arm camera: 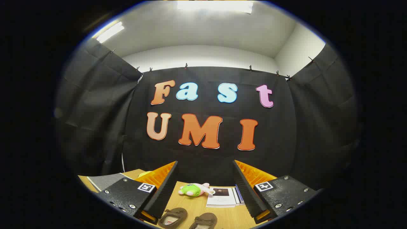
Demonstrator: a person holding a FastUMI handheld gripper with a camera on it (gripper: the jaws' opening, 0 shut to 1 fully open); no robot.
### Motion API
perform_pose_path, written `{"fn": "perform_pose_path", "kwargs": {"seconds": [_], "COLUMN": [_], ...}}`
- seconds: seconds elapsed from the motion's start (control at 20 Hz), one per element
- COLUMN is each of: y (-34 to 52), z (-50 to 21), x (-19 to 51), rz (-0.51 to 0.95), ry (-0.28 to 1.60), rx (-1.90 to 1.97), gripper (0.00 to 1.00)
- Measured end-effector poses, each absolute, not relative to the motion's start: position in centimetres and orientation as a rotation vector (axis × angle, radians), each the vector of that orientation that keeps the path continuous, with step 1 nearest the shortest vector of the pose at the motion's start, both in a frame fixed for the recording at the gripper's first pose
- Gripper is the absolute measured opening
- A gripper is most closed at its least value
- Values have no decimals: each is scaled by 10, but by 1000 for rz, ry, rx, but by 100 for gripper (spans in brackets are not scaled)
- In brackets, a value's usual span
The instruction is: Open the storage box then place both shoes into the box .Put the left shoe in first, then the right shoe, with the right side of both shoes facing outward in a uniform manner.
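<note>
Two dark brown slip-on shoes lie side by side on the wooden table (203, 203), openings up and pale insoles showing. The left-hand shoe (173, 217) sits at about 7 o'clock between the wide-apart jaws, the right-hand shoe (203, 220) just beside it at 6 o'clock.

One cam, fisheye, riding on the gripper (205, 190), looking fwd along its two fingers, which stand wide apart at the bottom of view. Aimed about level, pitched slightly up: booth's back wall fills the middle, ceiling lights above. Wooden table (229, 216) sits low and near, just under the fingers; two brown shoes (187, 219) close between them, wall farther beyond
</note>
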State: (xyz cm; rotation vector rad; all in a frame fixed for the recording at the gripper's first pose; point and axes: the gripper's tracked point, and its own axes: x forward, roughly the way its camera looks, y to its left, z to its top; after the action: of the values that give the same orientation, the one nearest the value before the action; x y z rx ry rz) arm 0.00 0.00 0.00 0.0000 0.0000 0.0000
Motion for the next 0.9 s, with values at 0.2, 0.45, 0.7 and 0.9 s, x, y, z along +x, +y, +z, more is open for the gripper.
{"fn": "perform_pose_path", "kwargs": {"seconds": [0.2, 0.45, 0.7, 0.9], "y": [-3, -3, 2, 8], "z": [-1, -6, -7, -7], "x": [2, 4, 5, 4], "rz": [-5, -2, 3, 13], "ry": [4, 22, 23, 29], "rx": [5, 20, 25, 29], "gripper": [98, 98, 98, 98]}}
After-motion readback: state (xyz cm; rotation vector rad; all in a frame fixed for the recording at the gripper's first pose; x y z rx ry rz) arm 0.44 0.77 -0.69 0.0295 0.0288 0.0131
